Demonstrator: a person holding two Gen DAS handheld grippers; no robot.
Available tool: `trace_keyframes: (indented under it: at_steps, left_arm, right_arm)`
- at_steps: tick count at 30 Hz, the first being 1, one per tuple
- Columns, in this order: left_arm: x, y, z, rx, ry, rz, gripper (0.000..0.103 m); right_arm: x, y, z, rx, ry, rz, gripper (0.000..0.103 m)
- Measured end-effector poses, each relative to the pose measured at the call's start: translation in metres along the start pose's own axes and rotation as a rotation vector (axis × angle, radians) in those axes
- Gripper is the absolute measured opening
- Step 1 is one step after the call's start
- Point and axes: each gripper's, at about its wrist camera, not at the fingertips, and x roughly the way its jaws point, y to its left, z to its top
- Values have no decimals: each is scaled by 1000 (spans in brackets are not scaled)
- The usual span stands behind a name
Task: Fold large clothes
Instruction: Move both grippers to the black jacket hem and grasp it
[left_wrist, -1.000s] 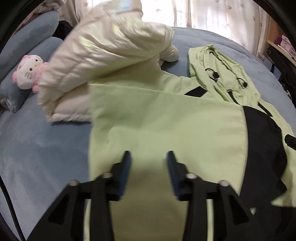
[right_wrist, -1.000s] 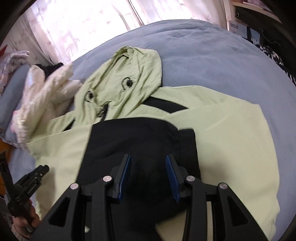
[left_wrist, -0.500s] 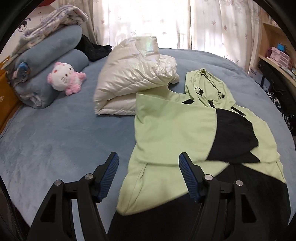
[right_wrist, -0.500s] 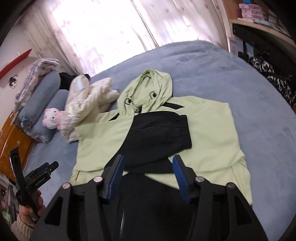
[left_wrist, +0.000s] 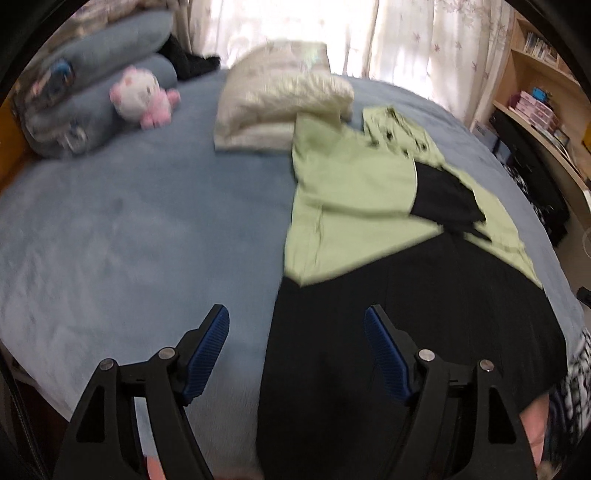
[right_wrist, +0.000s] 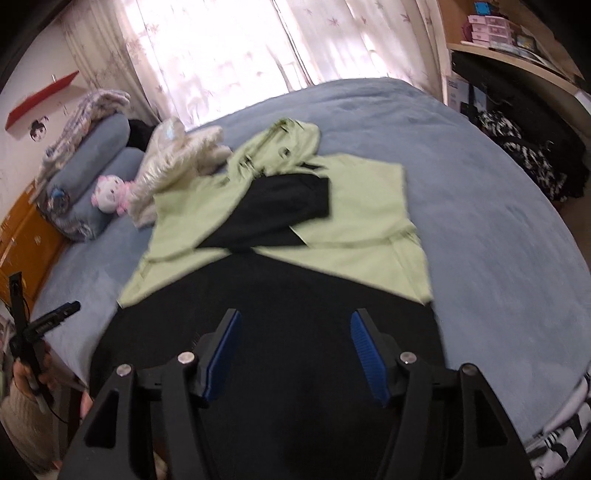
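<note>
A light green and black hooded jacket (left_wrist: 354, 192) lies flat on the blue bed, both sleeves folded across its chest, black cuffs (right_wrist: 280, 210) crossed at the middle. Its black lower part (right_wrist: 280, 332) lies nearest me. My left gripper (left_wrist: 295, 343) is open and empty, above the jacket's lower left edge. My right gripper (right_wrist: 295, 347) is open and empty, above the black hem. The left gripper also shows in the right wrist view (right_wrist: 51, 321), held in a hand at the left bed edge.
A folded cream puffer jacket (left_wrist: 280, 99) lies beyond the green jacket. A pink and white plush toy (left_wrist: 144, 96) and rolled blue bedding (left_wrist: 92, 92) sit at the far left. Shelves (right_wrist: 517, 40) and dark clothes (right_wrist: 524, 155) stand at the right of the bed (left_wrist: 129, 221).
Both grippers have let go of the sleeves, opened wide and pulled back toward the near edge of the bed. The sleeves stay folded across the jacket.
</note>
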Motion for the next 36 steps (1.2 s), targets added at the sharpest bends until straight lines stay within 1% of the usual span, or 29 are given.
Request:
trace_keyframes:
  at_steps: [3,4,8,12,13,17,19,20,23,26,27,28,29,31,32,33,36]
  left_arm:
    - [13,8,-24,10,78,-80,74]
    - [17,10,-31,12,93,-89,74]
    - [34,17,-55,18,151,-73,74]
    - [37,21,-64,19,148,-92,74]
    - [37,21,-65,25,148,-97,74]
    - [38,26,-64,32,162,-149,74]
    - [37,31,-65,16,164,-186,74]
    - [36,34,-65,2,163,-216,74]
    - [35,39,-69,-12,168,-279,74]
    - [32,40,-74,-4,161,-307,74]
    - [33,40,-75,1,160,-311,74]
    - [32,40,-75,7,158,-317,74]
    - [33,40,-76,12,158,-322,74]
    - [38,41,-76,15,172,-336,74]
    - [41,40,-76,17,180,-339,74]
    - [43,39,-75,20,185,-339,74]
    - [48,32,-74,45,180,-320,74]
  right_arm:
    - [-2,-28,-21,31,31,-42,62]
    - [-2,-38,-27,44,39,-58,62]
    - [-3,-73,-54,90,74,-97,62]
    - [2,-99,-78,136,124,-98,62]
    - [3,-103,-83,146,134,-80,62]
    - [6,-104,-95,148,118,14,62]
    - [9,-101,-97,150,118,70,61]
    - [11,-98,-98,145,129,97,61]
    - [17,-88,-101,109,144,129,61]
    - [17,-91,-103,133,132,191,61]
    - [16,-93,-103,145,125,216,59]
    - [14,-94,-102,155,122,233,54]
    - [14,-96,-102,170,120,255,51]
    - [17,-97,-102,180,127,256,48]
    - [21,-98,-103,179,137,244,47]
    - [26,-98,-103,181,148,228,44]
    - [36,-102,-102,208,164,225,42]
